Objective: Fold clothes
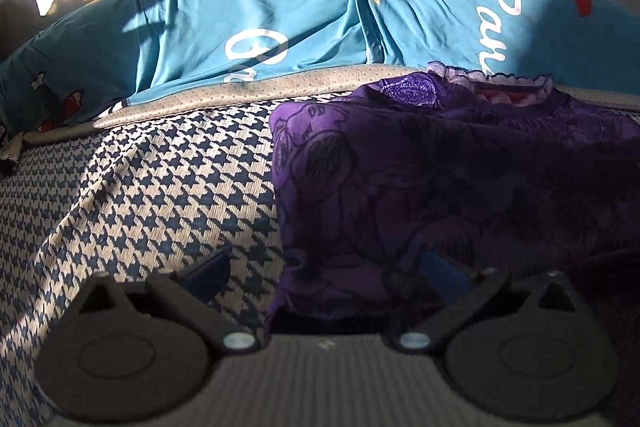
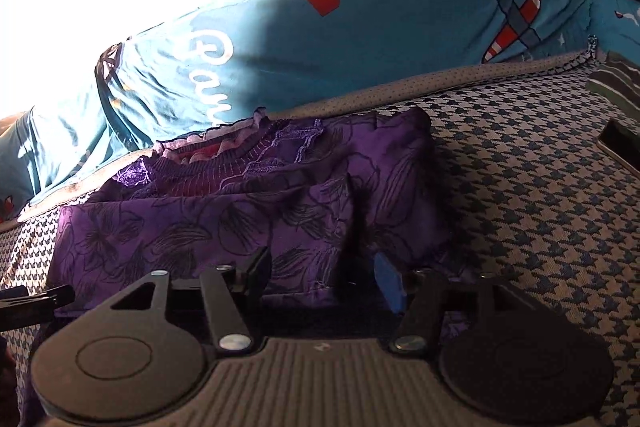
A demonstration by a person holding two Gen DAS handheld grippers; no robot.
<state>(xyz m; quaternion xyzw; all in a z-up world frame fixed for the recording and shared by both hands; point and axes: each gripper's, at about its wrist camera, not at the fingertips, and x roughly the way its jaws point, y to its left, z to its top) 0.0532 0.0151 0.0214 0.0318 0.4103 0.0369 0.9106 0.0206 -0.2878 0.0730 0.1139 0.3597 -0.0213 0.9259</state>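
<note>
Garment: purple top with dark flower outlines, lying partly folded on the houndstooth cover, lace-trimmed neckline facing the far edge, one flap doubled over on the right side as seen from the right wrist view.
Neckline: showing ribbed purple edge, pale frill and a reddish inner layer.
Left gripper: hovering low at the near left corner of the purple top, fingers standing wide apart; left finger over bare houndstooth cloth, right finger over the purple fabric; not pinching anything.
Right gripper: sitting at the near edge of the same top, fingers parted about halfway, purple cloth lying between them; cannot tell whether the pads are pressing on it.
Houndstooth cover: blue-and-cream weave, spreading under the garment and out to both sides, sunlit in streaks.
Blue bedding: bright turquoise fabric with white script, a red-striped aeroplane print and small triangles, bunching up along the far edge just behind the neckline.
Grey dotted band: running between the houndstooth cover and the blue bedding.
Dark flat object: lying at the right edge of the right wrist view, too cropped for identifying.
</note>
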